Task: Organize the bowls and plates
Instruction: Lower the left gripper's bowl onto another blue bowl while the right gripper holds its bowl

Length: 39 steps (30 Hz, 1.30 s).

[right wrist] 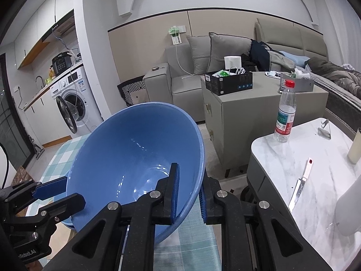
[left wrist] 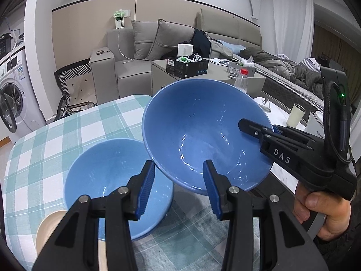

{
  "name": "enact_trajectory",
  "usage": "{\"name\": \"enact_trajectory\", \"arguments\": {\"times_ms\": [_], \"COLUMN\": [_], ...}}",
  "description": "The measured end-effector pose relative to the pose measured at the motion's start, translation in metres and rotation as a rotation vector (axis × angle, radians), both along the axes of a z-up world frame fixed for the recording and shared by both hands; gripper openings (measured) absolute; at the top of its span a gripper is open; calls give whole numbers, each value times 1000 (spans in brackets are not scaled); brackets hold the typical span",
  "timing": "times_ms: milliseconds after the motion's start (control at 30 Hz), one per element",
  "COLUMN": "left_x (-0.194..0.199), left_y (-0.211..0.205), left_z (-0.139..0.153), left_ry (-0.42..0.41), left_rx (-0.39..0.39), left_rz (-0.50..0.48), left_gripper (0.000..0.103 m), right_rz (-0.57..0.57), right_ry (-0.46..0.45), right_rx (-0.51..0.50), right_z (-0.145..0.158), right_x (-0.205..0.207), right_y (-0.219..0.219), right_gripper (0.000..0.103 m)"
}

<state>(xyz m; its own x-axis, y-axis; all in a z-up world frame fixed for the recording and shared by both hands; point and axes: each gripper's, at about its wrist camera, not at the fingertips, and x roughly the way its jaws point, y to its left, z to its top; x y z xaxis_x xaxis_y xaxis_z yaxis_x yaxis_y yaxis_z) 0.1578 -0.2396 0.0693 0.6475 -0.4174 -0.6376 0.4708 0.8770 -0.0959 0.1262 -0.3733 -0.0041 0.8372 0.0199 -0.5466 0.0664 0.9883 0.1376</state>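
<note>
A large blue bowl (left wrist: 203,133) is held tilted in the air above the checked tablecloth (left wrist: 45,149). My right gripper (right wrist: 189,192) is shut on its rim, one finger inside and one outside; it also shows in the left wrist view (left wrist: 259,131). A second blue bowl (left wrist: 108,183) stands on the table below and to the left. My left gripper (left wrist: 178,192) is open, its blue pads either side of the held bowl's lower edge, above the standing bowl. It shows in the right wrist view (right wrist: 54,194). The held bowl fills the right wrist view (right wrist: 135,158).
A cream plate (left wrist: 48,228) lies at the table's near left. To the right is a white marble table (right wrist: 293,153) with a water bottle (right wrist: 285,113), a knife (right wrist: 300,185) and a cream cup (left wrist: 295,115). A grey cabinet (right wrist: 248,113) and sofa stand beyond.
</note>
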Motion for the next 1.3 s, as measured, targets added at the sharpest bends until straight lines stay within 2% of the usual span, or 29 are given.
{"name": "enact_trajectory", "arguments": {"times_ms": [433, 833, 1300], "left_x": [-4, -8, -2], "left_y": [10, 32, 63], "left_z": [12, 27, 21], "left_ry": [-34, -69, -59], "left_rx": [-12, -20, -21], "left_rz": [-1, 38, 108], "left_gripper": [43, 43, 43], "right_rz": [11, 51, 95], "right_ry": [-39, -79, -61], "right_rx": [-5, -9, -5], "right_z": [13, 25, 15], "right_x": [-9, -16, -3], "right_y": [12, 34, 69], "right_gripper": [17, 20, 21]}}
